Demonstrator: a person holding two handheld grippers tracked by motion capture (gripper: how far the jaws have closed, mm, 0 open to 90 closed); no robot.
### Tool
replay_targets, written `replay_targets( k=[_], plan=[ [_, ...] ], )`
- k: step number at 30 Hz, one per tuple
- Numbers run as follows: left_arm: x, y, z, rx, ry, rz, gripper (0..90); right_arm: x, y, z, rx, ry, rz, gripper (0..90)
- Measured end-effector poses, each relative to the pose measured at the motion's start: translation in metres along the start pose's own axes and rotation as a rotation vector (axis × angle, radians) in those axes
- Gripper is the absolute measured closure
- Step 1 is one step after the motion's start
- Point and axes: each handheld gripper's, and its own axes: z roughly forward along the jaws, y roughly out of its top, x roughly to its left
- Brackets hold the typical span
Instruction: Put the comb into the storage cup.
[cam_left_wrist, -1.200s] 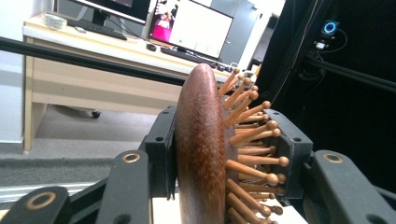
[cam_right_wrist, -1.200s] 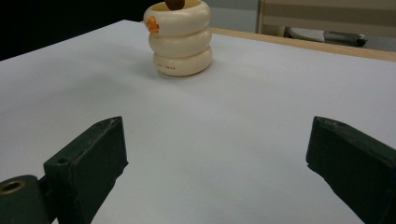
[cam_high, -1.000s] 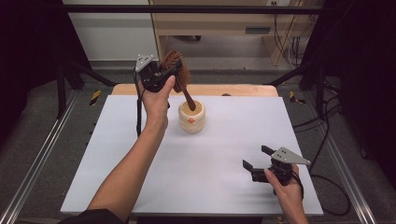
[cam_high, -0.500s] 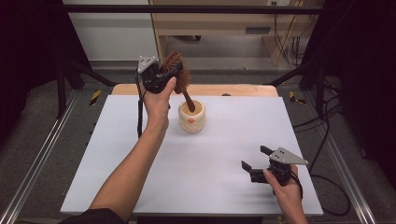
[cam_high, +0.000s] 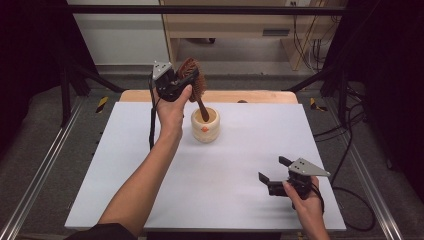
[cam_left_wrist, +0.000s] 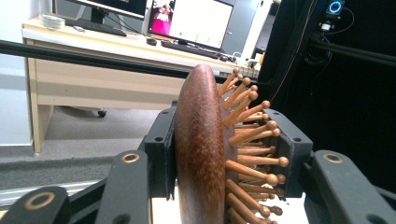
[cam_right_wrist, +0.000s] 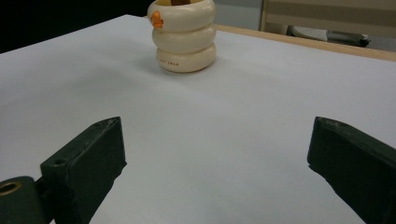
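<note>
High view: the left gripper (cam_high: 186, 82), raised above the far part of the white table (cam_high: 150, 150), grasps the head of a wooden hairbrush (cam_high: 192, 85). The brush hangs tilted, head up and handle slanting down to the right, with the handle's lower end inside the mouth of a cream ribbed cup (cam_high: 205, 125). The cup stands upright on the table, just beside the person's left hand (cam_high: 171, 112) and below the gripper.

Left gripper view: the hairbrush (cam_left_wrist: 201, 154) sits edge-on between the two black jaws. One pad presses on the smooth brown back of the head; the opposite pad meets the ball-tipped wooden pins (cam_left_wrist: 254, 140), which fan out to the right. The rounded top of the head rises well above the jaws.

High view, near right corner: the right gripper (cam_high: 272, 172) rests low over the table in the right hand (cam_high: 305, 202), well apart from the cup and the brush. Its jaws are spread wide, with nothing between them.

Right gripper view: both jaws frame bare table surface (cam_right_wrist: 210, 140); the cream cup (cam_right_wrist: 185, 35), marked by a small orange tab at its rim, stands farther off between them, toward the left.
</note>
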Motion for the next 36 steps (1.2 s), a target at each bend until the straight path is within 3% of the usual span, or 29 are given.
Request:
replay_targets(
  k=[25,32,36],
  plan=[
    [-0.004,-0.009,0.005,0.02,-0.006,0.022,50.4,0.0,0.0,0.001,0.003,0.006,0.004,4.5],
    [-0.008,-0.011,0.006,0.032,-0.013,0.074,50.3,0.0,0.0,0.001,0.006,0.009,0.002,4.5],
    [-0.008,-0.013,0.007,0.032,-0.015,0.056,50.3,0.001,-0.001,0.002,0.006,0.009,0.0,4.5]
  ],
)
